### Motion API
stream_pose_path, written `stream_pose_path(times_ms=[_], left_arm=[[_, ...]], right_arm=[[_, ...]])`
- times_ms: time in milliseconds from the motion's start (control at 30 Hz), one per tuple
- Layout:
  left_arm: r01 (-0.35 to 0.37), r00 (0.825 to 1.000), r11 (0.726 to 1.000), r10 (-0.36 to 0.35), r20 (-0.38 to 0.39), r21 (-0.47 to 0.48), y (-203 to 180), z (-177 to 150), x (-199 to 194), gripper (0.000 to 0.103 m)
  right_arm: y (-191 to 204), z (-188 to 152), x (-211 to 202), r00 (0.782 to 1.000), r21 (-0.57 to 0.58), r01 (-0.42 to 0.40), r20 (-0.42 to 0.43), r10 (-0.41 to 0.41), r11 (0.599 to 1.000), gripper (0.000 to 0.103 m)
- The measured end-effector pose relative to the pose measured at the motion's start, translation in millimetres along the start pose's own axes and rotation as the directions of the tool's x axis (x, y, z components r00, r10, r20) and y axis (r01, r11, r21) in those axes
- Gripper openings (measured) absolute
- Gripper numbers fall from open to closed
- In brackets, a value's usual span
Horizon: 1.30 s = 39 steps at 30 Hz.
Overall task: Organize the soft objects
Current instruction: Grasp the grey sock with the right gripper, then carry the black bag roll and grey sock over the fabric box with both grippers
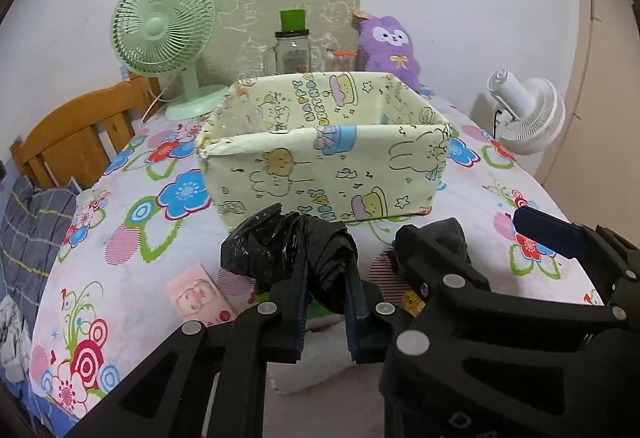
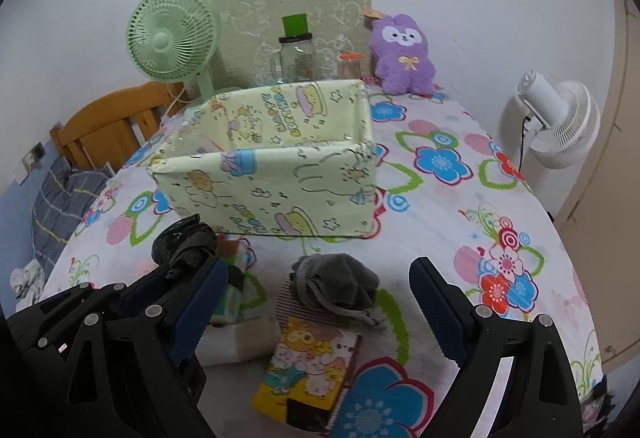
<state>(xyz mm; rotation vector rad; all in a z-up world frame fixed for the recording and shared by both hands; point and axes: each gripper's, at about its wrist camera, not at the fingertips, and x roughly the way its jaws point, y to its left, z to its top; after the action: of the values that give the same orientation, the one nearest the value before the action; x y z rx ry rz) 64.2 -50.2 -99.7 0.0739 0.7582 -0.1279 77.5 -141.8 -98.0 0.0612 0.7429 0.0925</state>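
My left gripper (image 1: 326,278) is shut on a crumpled black plastic bag (image 1: 288,242), held above the table just in front of the pale yellow cartoon-print fabric box (image 1: 328,165). The same bag (image 2: 182,244) shows at the left of the right wrist view, near the box's (image 2: 272,173) front left corner. My right gripper (image 2: 324,304) stands wide open with nothing between its pads. A grey soft pouch (image 2: 336,284) lies on the table below and between its fingers. One blue pad (image 1: 548,234) of the right gripper reaches into the left wrist view.
On the floral tablecloth (image 2: 460,222) lie a yellow cartoon-print pack (image 2: 312,362), a white roll (image 2: 240,348) and a pink pack (image 1: 200,294). A purple plush (image 2: 404,53), a glass jar (image 2: 296,57) and a green fan (image 2: 172,37) stand behind the box. A white fan (image 2: 560,121) is at the right.
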Motion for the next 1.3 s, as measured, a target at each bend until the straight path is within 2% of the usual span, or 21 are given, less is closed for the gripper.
stream_pose_path(times_ms=[233, 400, 500, 600, 633, 700, 733, 867, 1300], left_arm=[[0.015, 1.0, 1.0, -0.014, -0.026, 0.024, -9, 1, 13, 0.013], [0.024, 0.999, 0.999, -0.022, -0.043, 0.035, -13, 2, 21, 0.013], [0.031, 0.998, 0.999, -0.029, -0.055, 0.041, -15, 1, 25, 0.013], [0.032, 0.998, 0.999, -0.03, -0.058, 0.044, -18, 0, 27, 0.013], [0.034, 0.998, 0.999, -0.032, -0.058, 0.043, -18, 1, 27, 0.013], [0.034, 0.998, 0.998, -0.032, -0.057, 0.043, -18, 1, 27, 0.013], [0.033, 0.998, 0.999, -0.031, -0.055, 0.043, -18, 1, 26, 0.013], [0.028, 0.998, 0.999, -0.026, -0.049, 0.044, -19, 1, 23, 0.013], [0.035, 0.999, 0.999, -0.036, 0.012, 0.035, -15, 12, -2, 0.013]], right_arm=[[-15, -1, 16, 1.0, 0.036, 0.001, -0.03, 0.0, 0.999, 0.094], [-20, -2, 28, 0.998, 0.057, -0.014, -0.054, 0.017, 0.998, 0.086], [-22, -2, 36, 0.997, 0.066, -0.025, -0.071, 0.029, 0.998, 0.078], [-23, -4, 40, 0.996, 0.08, -0.04, -0.082, 0.047, 0.996, 0.063], [-24, -4, 41, 0.995, 0.087, -0.043, -0.084, 0.05, 0.995, 0.053], [-26, -4, 42, 0.995, 0.098, -0.051, -0.086, 0.059, 0.994, 0.05], [-25, -3, 41, 0.995, 0.097, -0.049, -0.082, 0.057, 0.994, 0.042], [-23, -2, 37, 0.996, 0.087, -0.046, -0.072, 0.053, 0.995, 0.032], [-16, 9, 12, 0.998, 0.072, -0.054, -0.011, 0.055, 0.996, 0.028]])
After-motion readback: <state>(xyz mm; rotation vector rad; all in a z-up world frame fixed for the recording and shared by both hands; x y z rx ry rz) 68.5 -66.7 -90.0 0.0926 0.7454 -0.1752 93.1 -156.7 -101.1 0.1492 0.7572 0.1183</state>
